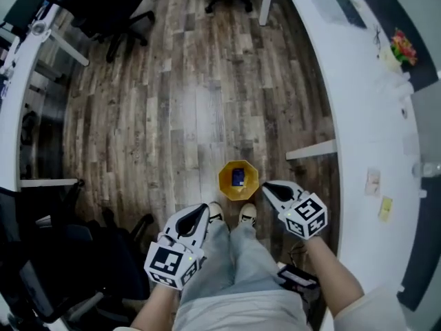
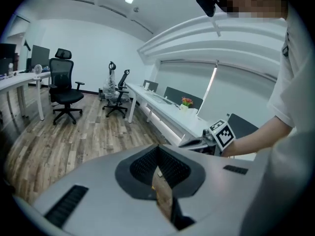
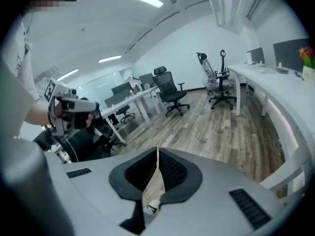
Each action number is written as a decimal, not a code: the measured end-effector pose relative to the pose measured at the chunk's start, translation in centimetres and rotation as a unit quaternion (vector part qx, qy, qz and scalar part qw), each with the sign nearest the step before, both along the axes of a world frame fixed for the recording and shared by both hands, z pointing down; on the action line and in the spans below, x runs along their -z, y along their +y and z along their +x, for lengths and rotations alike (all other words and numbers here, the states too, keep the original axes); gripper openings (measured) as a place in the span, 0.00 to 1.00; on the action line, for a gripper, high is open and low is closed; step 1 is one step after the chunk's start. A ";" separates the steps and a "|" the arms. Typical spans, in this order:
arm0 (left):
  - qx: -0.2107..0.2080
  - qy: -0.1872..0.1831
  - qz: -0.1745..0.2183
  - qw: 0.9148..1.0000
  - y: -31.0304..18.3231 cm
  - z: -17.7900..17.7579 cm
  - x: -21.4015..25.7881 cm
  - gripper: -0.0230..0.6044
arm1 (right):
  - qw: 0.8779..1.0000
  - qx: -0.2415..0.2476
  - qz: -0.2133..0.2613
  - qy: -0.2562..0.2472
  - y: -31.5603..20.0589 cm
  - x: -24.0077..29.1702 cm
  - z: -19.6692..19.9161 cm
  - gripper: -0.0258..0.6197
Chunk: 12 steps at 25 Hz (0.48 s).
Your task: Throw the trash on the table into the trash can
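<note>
A yellow trash can [image 1: 238, 180] stands on the wood floor just ahead of the person's shoes, with a blue item [image 1: 238, 177] lying inside it. My left gripper [image 1: 201, 211] hangs near the can's lower left, jaws together. My right gripper [image 1: 267, 187] is at the can's right rim, jaws together too. In the left gripper view, the left gripper [image 2: 157, 167] shows a thin brown strip in its seam. In the right gripper view, the right gripper [image 3: 157, 156] shows a beige one. I cannot tell whether these are scraps or pad faces. The white table [image 1: 358, 102] curves along the right.
Two small paper slips [image 1: 373, 181] [image 1: 384, 207] and a colourful flower piece [image 1: 403, 47] lie on the white table. A white table panel [image 1: 311, 149] juts toward the can. Black office chairs [image 1: 110, 12] stand far left, and another desk edge [image 1: 21, 61] runs down the left.
</note>
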<state>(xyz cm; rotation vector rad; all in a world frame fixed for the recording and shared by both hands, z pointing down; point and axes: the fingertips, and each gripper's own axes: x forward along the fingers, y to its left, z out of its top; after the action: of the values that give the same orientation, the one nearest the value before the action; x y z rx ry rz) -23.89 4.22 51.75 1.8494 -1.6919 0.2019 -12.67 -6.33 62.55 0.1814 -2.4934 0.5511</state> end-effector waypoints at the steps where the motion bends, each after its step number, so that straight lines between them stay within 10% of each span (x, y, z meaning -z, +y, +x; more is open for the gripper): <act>1: -0.009 -0.004 0.005 1.000 0.1 0.7 1.0 0.04 | 1.000 -0.008 0.005 -0.012 0.0 2.3 0.0 0.10; 12: -0.033 -0.002 0.055 0.998 0.4 4.1 10.5 0.04 | 0.990 -0.078 0.027 -0.114 2.0 18.6 2.5 0.10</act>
<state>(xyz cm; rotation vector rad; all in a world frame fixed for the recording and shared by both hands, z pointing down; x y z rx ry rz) -19.83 4.61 41.23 1.9889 -1.6755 0.1416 -10.15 -4.31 43.91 0.3547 -2.7341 0.5977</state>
